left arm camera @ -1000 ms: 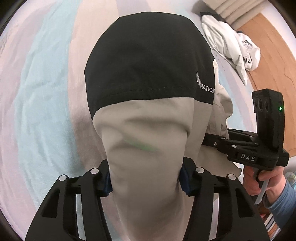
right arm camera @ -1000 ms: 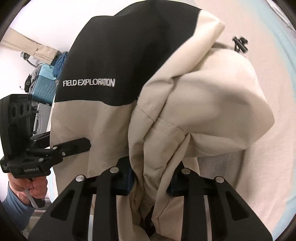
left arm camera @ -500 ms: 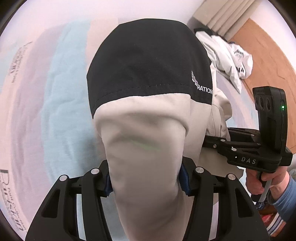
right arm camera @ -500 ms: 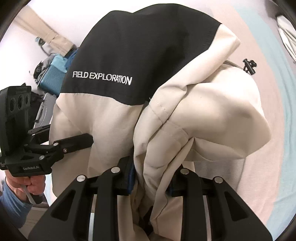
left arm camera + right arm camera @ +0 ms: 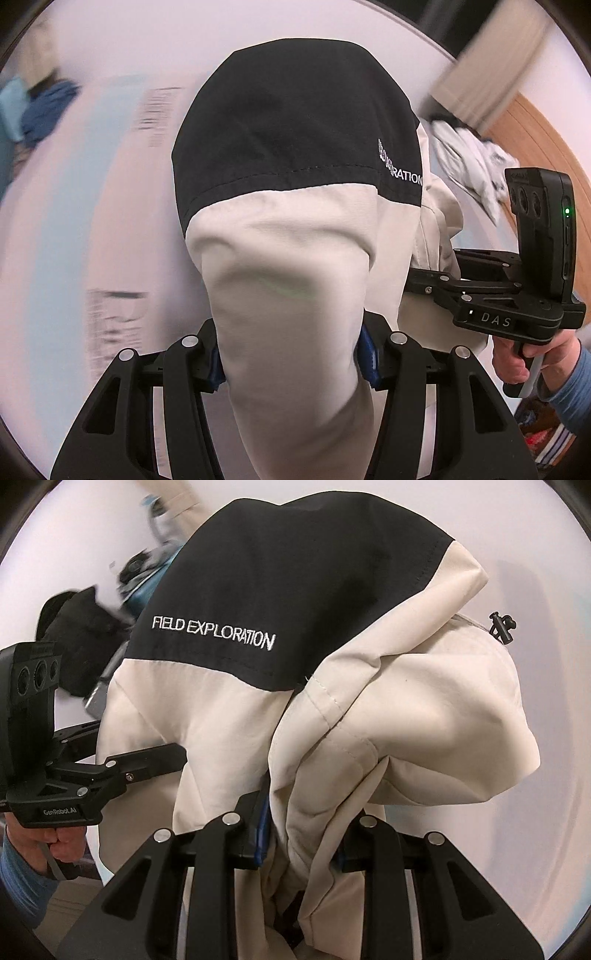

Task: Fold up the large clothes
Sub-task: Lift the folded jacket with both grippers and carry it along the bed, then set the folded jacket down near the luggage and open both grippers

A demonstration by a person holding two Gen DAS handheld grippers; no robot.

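Grippers first: our left gripper [image 5: 291,354] is clamped on a bunched fold of the beige and black fabric jacket [image 5: 295,229], its blue-padded fingers [image 5: 368,356] pressed into the cloth from both sides. Our right gripper [image 5: 301,843] likewise pinches a thick gather of the same jacket [image 5: 258,709], jaws narrowed onto the beige folds. The garment hangs between both tools, lifted in front of the cameras, with white embroidered lettering [image 5: 214,633] on its black panel and a small black cord stopper [image 5: 501,626] at one edge. Behind it we see only motion-blurred pastel striped bedding [image 5: 92,221] and a crumpled white garment [image 5: 472,166]; the jacket's lower part is cut off below the frame.
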